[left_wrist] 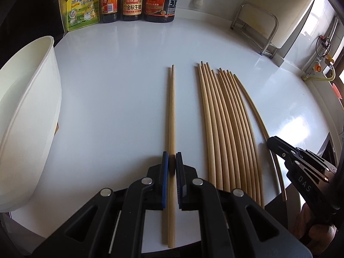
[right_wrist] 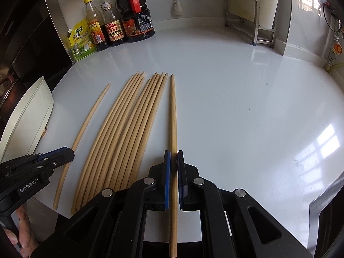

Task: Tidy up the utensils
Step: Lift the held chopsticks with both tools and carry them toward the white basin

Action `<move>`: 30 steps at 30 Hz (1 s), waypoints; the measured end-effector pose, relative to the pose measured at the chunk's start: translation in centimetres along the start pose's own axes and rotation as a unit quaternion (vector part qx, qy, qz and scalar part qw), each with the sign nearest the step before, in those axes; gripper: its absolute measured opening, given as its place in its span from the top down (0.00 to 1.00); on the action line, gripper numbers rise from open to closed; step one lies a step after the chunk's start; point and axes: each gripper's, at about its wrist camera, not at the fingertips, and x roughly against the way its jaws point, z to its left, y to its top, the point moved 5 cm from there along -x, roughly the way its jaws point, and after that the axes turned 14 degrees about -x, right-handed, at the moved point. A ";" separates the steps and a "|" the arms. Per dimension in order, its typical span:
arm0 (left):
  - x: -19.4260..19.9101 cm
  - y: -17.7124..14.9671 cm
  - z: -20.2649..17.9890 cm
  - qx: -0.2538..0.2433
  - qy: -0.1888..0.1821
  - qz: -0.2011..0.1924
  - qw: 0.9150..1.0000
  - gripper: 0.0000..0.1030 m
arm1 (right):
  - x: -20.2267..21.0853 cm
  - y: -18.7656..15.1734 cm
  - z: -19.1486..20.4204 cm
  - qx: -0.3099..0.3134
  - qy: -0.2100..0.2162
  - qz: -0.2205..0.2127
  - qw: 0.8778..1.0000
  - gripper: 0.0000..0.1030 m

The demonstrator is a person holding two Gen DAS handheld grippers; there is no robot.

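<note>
Wooden chopsticks are being sorted: the left gripper (left_wrist: 172, 161) has its fingers clamped on one chopstick (left_wrist: 171, 111), the right gripper (right_wrist: 173, 161) on another (right_wrist: 173, 116), flanking the bundle (right_wrist: 129, 124) laid parallel on the white desk (right_wrist: 236, 107), apparently for alignment.

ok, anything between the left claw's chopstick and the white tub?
Nothing visible. The left claw is shut on the chopstick, and only bare countertop lies between it and the white tub; the loose chopstick bundle sits on the other side.
</note>
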 end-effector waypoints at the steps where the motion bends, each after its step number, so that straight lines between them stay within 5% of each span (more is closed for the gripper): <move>1: -0.1 0.1 0.0 -0.001 0.002 0.000 1.000 0.91 | 0.0 0.0 0.0 0.003 -0.002 0.000 1.000 0.94; 9: -0.7 1.2 0.0 -0.007 0.017 -0.003 1.000 0.66 | -0.1 0.2 -0.1 0.012 -0.010 -0.004 1.000 0.94; 12: -0.9 1.6 0.2 -0.005 0.023 -0.005 1.000 0.65 | -0.2 0.4 -0.3 0.009 -0.010 -0.006 1.000 0.90; 15: -1.1 2.0 0.6 -0.004 0.030 -0.006 1.000 0.63 | -0.3 0.8 -0.3 0.012 -0.016 -0.012 1.000 0.70; 21: -1.4 2.5 1.0 -0.004 0.041 -0.010 0.999 0.63 | -0.8 1.1 -0.1 0.028 -0.033 -0.020 0.999 0.70; 25: -1.5 2.6 0.7 -0.013 0.048 -0.011 0.999 0.72 | -1.1 1.0 0.6 0.056 -0.046 -0.025 0.997 0.70; 28: -1.5 2.5 0.3 -0.013 0.039 -0.011 0.999 0.93 | -1.3 1.0 1.1 0.062 -0.041 -0.024 0.997 0.86; 30: -1.4 2.5 0.1 -0.010 0.027 -0.010 1.000 0.93 | -1.3 1.0 1.3 0.064 -0.044 -0.025 0.997 0.94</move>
